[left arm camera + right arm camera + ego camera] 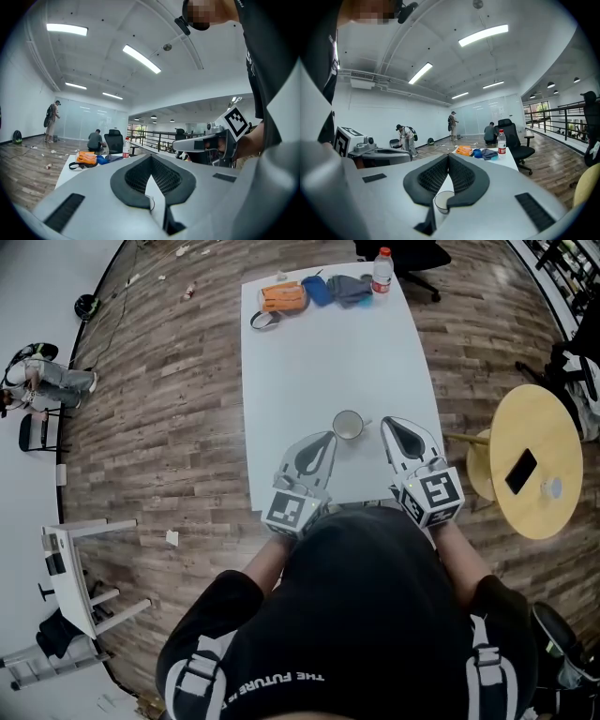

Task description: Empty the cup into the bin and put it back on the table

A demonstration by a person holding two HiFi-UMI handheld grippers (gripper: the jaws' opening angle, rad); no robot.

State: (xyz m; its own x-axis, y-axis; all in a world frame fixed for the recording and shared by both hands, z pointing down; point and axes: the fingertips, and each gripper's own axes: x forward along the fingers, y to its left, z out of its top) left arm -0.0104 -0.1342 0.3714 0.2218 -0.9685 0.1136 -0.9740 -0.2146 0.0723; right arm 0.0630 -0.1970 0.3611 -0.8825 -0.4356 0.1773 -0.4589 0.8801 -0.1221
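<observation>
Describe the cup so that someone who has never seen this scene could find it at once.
Start at the long white table. At its near end, between the left gripper and the right gripper, stands the cup. It is the only round, white, open-topped thing there; the orange bag, cloth and bottle all lie at the far end.

An open-plan office: wood floor [169,418], long white bench [328,362], black swivel chair [513,133], glass partitions [480,119], ceiling strip lights [483,35].

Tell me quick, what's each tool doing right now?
Left tool: closed, holding nothing.
Right tool: closed, holding nothing; the cup stands ungripped between the two.
</observation>
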